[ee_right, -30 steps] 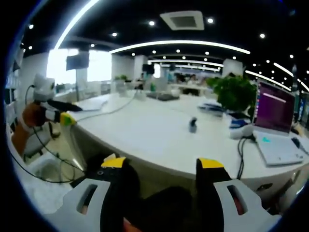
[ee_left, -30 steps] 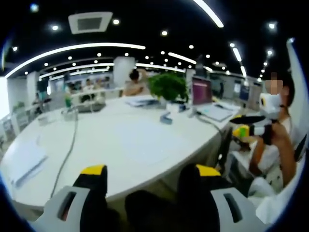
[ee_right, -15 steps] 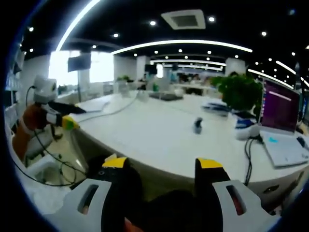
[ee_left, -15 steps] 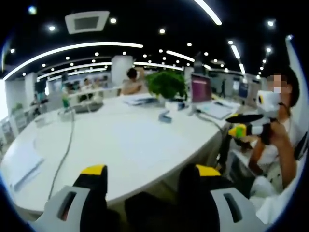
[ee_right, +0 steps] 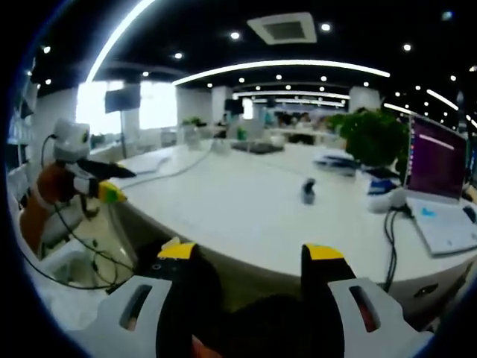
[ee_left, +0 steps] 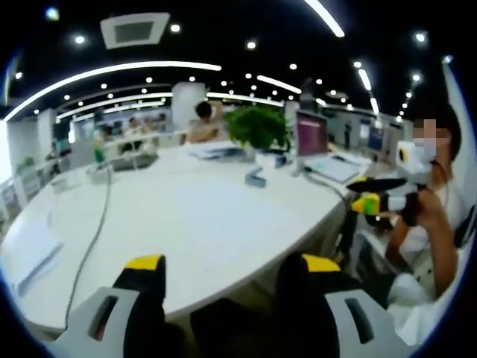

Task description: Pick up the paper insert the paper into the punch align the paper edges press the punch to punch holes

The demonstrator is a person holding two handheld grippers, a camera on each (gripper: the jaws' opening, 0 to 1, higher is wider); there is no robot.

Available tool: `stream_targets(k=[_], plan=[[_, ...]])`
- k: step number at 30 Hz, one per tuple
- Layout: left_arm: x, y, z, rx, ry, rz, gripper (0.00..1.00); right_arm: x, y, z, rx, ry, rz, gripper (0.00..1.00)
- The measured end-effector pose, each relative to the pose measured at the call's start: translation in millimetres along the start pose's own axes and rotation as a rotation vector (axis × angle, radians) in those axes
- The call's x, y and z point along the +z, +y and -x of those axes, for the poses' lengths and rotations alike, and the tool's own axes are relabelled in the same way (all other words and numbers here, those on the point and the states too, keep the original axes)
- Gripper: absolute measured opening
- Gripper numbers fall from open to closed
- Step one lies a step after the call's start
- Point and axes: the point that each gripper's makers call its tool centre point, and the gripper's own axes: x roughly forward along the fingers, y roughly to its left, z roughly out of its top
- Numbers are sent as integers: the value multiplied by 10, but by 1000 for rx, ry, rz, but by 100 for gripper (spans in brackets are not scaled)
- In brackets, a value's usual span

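**Hovering at the table edge, both grippers empty**

Looking along the left gripper view, the left gripper (ee_left: 229, 262) is hanging at the near edge of a big white table (ee_left: 186, 224), its jaws standing well apart with nothing between them. Paper (ee_left: 30, 250) is lying far off to the left on the tabletop, beside a grey cable (ee_left: 93, 224) running across it. A small punch (ee_left: 254, 177) is sitting well away toward the far side, near a plant (ee_left: 257, 128) and a laptop (ee_left: 313, 142). At the right, the right gripper (ee_left: 369, 200) is showing, held in a person's hand (ee_left: 406, 220).

Looking along the right gripper view, the right gripper (ee_right: 251, 252) is likewise poised at the table (ee_right: 246, 216) rim, jaws spread wide and holding nothing. The punch (ee_right: 308, 191) is standing alone mid-table, well apart from the jaws. Paper (ee_right: 145, 162) is lying toward the far left edge. A laptop (ee_right: 440, 183) is sitting open at the right, behind a plant (ee_right: 373, 138). The left gripper (ee_right: 104, 186) is entering from the left; whether its jaws are apart cannot be told from here.
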Motion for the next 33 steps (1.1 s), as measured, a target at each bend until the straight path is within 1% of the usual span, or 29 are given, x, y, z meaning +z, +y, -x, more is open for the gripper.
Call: stream_targets(k=[7, 13, 18, 20, 33], plan=[[-4, 75, 2, 17, -1, -2, 71, -27, -54, -30, -3, 14, 7, 57], [-26, 116, -10, 27, 3, 6, 71, -14, -33, -23, 1, 15, 17, 57], [-16, 125, -10, 28, -2, 0, 70, 2, -30, -27, 1, 12, 17, 57], [-16, 132, -19, 25, -6, -6, 68, 0, -24, -38, 5, 14, 17, 57], [-38, 173, -113, 17, 1, 0, 69, 24, -14, -97, 16, 20, 22, 57]])
